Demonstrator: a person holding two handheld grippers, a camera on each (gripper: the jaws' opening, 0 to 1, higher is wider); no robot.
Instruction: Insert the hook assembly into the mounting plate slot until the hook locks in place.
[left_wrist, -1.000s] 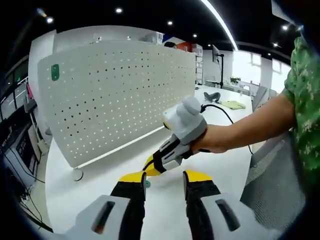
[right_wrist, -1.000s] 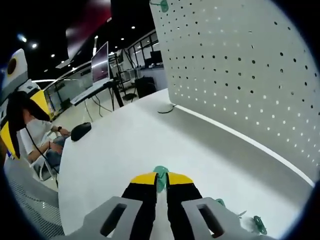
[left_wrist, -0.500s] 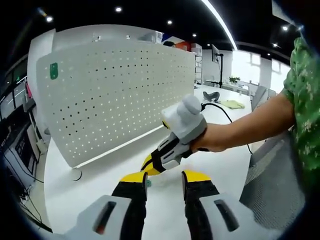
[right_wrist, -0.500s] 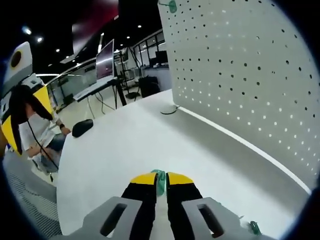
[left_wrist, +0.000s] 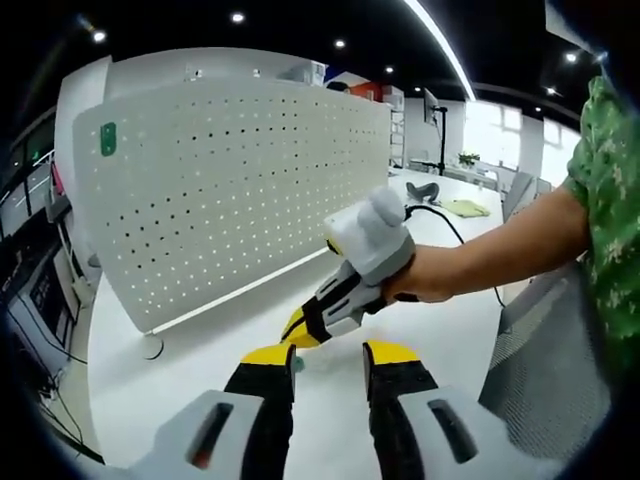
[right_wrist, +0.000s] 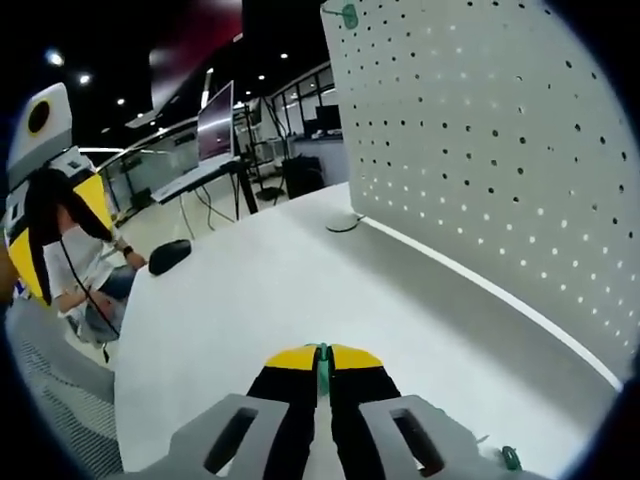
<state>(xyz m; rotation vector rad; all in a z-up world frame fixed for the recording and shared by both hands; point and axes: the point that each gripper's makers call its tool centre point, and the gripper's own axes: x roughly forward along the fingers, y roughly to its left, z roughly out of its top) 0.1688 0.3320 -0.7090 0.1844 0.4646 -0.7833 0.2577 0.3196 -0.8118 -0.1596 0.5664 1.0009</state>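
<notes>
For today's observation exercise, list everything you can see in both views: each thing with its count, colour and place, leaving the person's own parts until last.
Pegboard: one, white, upright on the table.
Green hook: one, clamped between the right tool's jaws.
Green hook: one, high on the pegboard's corner.
Green piece: one, lying on the table beside the right tool.
Table: one, white.
Computer mouse: one, black, far table edge.
Monitor: one, background desk.
Left tool: yellow-tipped, open.
Right tool: yellow-tipped, shut on the hook.
Person's arm: one, green patterned sleeve.

Matt white perforated panel, smooth tabletop
</notes>
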